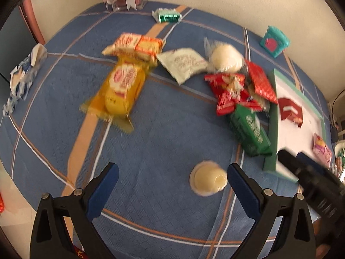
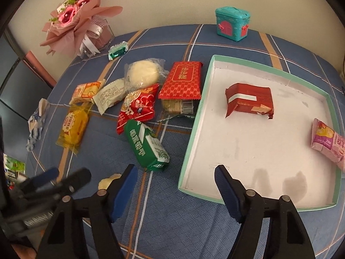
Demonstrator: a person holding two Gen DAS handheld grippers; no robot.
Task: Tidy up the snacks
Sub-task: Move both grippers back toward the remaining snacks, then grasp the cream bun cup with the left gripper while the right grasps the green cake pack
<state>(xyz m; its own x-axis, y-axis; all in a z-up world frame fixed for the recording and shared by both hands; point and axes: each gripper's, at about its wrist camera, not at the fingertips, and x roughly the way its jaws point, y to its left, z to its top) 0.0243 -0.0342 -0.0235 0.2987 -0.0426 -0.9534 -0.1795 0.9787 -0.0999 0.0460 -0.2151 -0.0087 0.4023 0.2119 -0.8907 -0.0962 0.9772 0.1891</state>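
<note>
Several wrapped snacks lie on the blue plaid tablecloth point(image 2: 176, 220). A shallow white tray with a mint rim point(image 2: 195, 120) holds a dark red pack point(image 2: 250, 102) and a pink pack point(image 2: 327, 144). Left of the tray lie a green pack point(image 2: 146, 149), a red pouch point(image 2: 138, 108), a red patterned pack point(image 2: 183, 82), a round white bun point(image 2: 143, 74) and a yellow cake point(image 2: 73, 127). My left gripper point(image 1: 172, 177) is open, with a small pale jelly cup point(image 1: 208, 178) just inside its right finger. My right gripper point(image 2: 175, 177) is open and empty at the tray's near left corner.
A teal toy box point(image 2: 232, 22) stands at the far edge. A pink flower bouquet in a clear vase point(image 2: 86, 28) stands at the back left, with a small green candy pack point(image 2: 118, 50) beside it. A crumpled blue-white wrapper point(image 2: 36, 125) lies at the table's left edge.
</note>
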